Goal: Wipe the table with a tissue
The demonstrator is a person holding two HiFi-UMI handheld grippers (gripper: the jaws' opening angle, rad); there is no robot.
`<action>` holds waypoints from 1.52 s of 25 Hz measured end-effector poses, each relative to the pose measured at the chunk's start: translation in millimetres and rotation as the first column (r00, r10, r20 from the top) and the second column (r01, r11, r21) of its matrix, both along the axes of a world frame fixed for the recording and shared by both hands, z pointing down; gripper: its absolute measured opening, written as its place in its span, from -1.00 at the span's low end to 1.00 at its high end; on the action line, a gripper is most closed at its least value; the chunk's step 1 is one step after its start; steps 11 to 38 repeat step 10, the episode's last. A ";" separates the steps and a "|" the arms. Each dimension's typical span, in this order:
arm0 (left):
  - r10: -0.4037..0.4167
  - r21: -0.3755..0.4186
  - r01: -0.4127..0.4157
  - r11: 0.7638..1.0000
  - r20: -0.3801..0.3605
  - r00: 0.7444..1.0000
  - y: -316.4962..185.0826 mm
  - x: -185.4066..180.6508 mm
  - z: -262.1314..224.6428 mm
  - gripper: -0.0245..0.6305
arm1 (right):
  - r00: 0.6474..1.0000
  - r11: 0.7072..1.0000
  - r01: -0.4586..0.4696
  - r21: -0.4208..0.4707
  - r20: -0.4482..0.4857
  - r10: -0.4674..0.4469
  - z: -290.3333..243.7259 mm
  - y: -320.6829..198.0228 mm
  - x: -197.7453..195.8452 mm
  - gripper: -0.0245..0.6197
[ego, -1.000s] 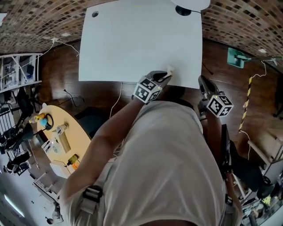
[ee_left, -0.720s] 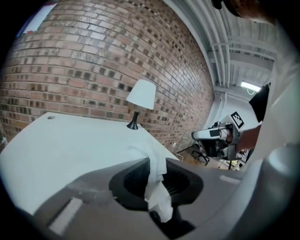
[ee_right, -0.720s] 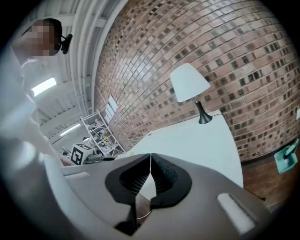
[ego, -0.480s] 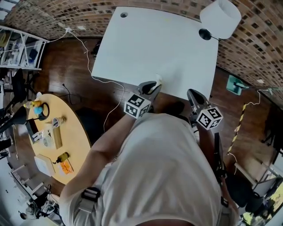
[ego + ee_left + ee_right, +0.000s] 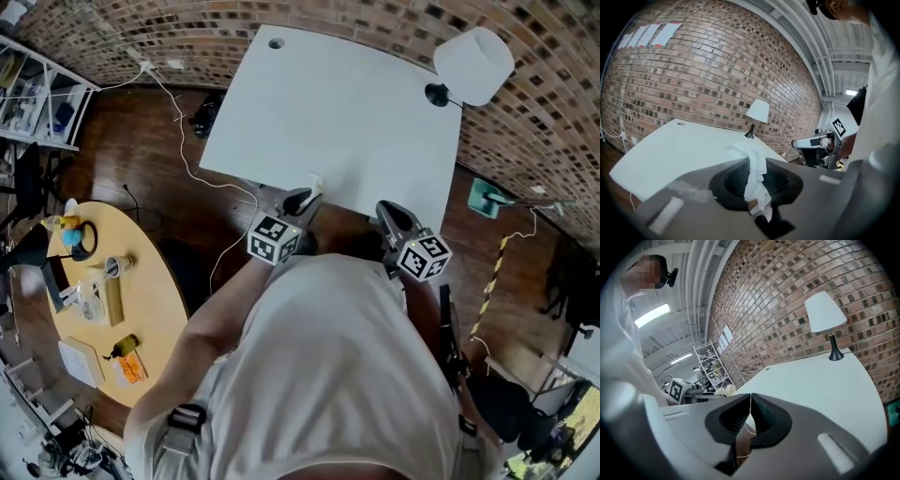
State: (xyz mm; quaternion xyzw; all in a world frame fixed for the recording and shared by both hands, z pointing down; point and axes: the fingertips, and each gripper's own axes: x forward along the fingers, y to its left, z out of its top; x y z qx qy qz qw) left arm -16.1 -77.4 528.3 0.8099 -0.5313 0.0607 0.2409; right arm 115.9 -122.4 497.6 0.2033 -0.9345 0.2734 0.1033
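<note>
Wiping looks about to start: the left gripper's (image 5: 302, 199) jaws pinch the tissue (image 5: 754, 173) at the bench's (image 5: 337, 103) near edge; the right gripper's (image 5: 749, 404) jaws are closed, empty; next, likely, lower the tissue onto the bench and sweep across.

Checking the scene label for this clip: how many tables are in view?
2. The white table lies ahead of the person, a lamp at its far corner; a yellow oval table stands at the head view's left, holding small items. The person's body may hide more.
</note>
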 end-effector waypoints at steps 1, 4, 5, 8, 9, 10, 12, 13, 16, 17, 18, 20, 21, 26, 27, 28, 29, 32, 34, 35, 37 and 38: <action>0.000 0.003 0.000 1.000 -0.001 1.000 1.0 -2.6 -0.3 -0.71 | 1.000 1.000 -0.001 -0.001 -0.001 0.001 0.3 2.1 -2.7 -0.90; 0.010 0.012 -0.010 1.000 -0.005 1.000 1.5 -7.0 -2.0 -0.71 | 1.000 1.000 -0.004 0.004 -0.007 0.004 -0.4 4.8 -9.1 -0.90; 0.014 0.012 -0.014 1.000 -0.007 1.000 1.2 -8.0 -1.5 -0.71 | 1.000 1.000 -0.005 0.009 -0.009 0.005 -1.3 4.2 -11.2 -0.90; 0.026 0.005 -0.026 1.000 -0.010 1.000 -0.3 -9.1 1.5 -0.71 | 1.000 1.000 -0.006 0.030 -0.018 0.007 -4.9 -0.2 -16.0 -0.90; 0.030 0.003 -0.030 1.000 -0.010 0.999 -1.1 -8.8 2.1 -0.71 | 1.000 0.999 -0.007 0.038 -0.020 0.008 -6.2 -2.0 -16.9 -0.90; 0.035 0.001 -0.035 0.999 -0.010 0.999 -2.0 -8.3 2.7 -0.71 | 1.000 0.999 -0.009 0.046 -0.022 0.010 -7.4 -3.8 -17.6 -0.90; 0.035 0.001 -0.035 0.999 -0.010 0.999 -2.0 -8.3 2.7 -0.71 | 1.000 0.999 -0.009 0.046 -0.022 0.010 -7.4 -3.8 -17.6 -0.90; 0.035 0.001 -0.035 0.999 -0.010 0.999 -2.0 -8.3 2.7 -0.71 | 1.000 0.999 -0.009 0.046 -0.022 0.010 -7.4 -3.8 -17.6 -0.90; 0.035 0.001 -0.035 0.999 -0.010 0.999 -2.0 -8.3 2.7 -0.71 | 1.000 0.999 -0.009 0.046 -0.022 0.010 -7.4 -3.8 -17.6 -0.90; 0.035 0.001 -0.035 0.999 -0.010 0.999 -2.0 -8.3 2.7 -0.71 | 1.000 0.999 -0.009 0.046 -0.022 0.010 -7.4 -3.8 -17.6 -0.90; 0.035 0.001 -0.035 0.999 -0.010 0.999 -2.0 -8.3 2.7 -0.71 | 1.000 0.999 -0.009 0.046 -0.022 0.010 -7.4 -3.8 -17.6 -0.90; 0.035 0.001 -0.035 0.999 -0.010 0.999 -2.0 -8.3 2.7 -0.71 | 1.000 0.999 -0.009 0.046 -0.022 0.010 -7.4 -3.8 -17.6 -0.90; 0.035 0.001 -0.035 0.999 -0.010 0.999 -2.0 -8.3 2.7 -0.71 | 1.000 0.999 -0.009 0.046 -0.022 0.010 -7.4 -3.8 -17.6 -0.90; 0.035 0.001 -0.035 0.999 -0.010 0.999 -2.0 -8.3 2.7 -0.71 | 1.000 0.999 -0.009 0.046 -0.022 0.010 -7.4 -3.8 -17.6 -0.90; 0.035 0.001 -0.035 0.999 -0.010 0.999 -2.0 -8.3 2.7 -0.71 | 1.000 0.999 -0.009 0.046 -0.022 0.010 -7.4 -3.8 -17.6 -0.90; 0.035 0.001 -0.035 0.999 -0.010 0.999 -2.0 -8.3 2.7 -0.71 | 1.000 0.999 -0.009 0.046 -0.022 0.010 -7.4 -3.8 -17.6 -0.90; 0.035 0.001 -0.035 0.999 -0.010 0.999 -2.0 -8.3 2.7 -0.71 | 1.000 0.999 -0.009 0.046 -0.022 0.010 -7.4 -3.8 -17.6 -0.90; 0.035 0.001 -0.035 0.999 -0.010 0.999 -2.0 -8.3 2.7 -0.71 | 1.000 0.999 -0.009 0.046 -0.022 0.010 -7.4 -3.8 -17.6 -0.90; 0.035 0.001 -0.035 0.999 -0.010 0.999 -2.0 -8.3 2.7 -0.71 | 1.000 0.999 -0.009 0.046 -0.022 0.010 -7.4 -3.8 -17.6 -0.90; 0.035 0.001 -0.035 0.999 -0.010 0.999 -2.0 -8.3 2.7 -0.71 | 1.000 0.999 -0.009 0.046 -0.022 0.010 -7.4 -3.8 -17.6 -0.90; 0.035 0.001 -0.035 0.999 -0.010 0.999 -2.0 -8.3 2.7 -0.71 | 1.000 0.999 -0.009 0.046 -0.022 0.010 -7.4 -3.8 -17.6 -0.90; 0.035 0.001 -0.035 0.999 -0.010 0.999 -2.0 -8.3 2.7 -0.71 | 1.000 0.999 -0.009 0.046 -0.022 0.010 -7.4 -3.8 -17.6 -0.90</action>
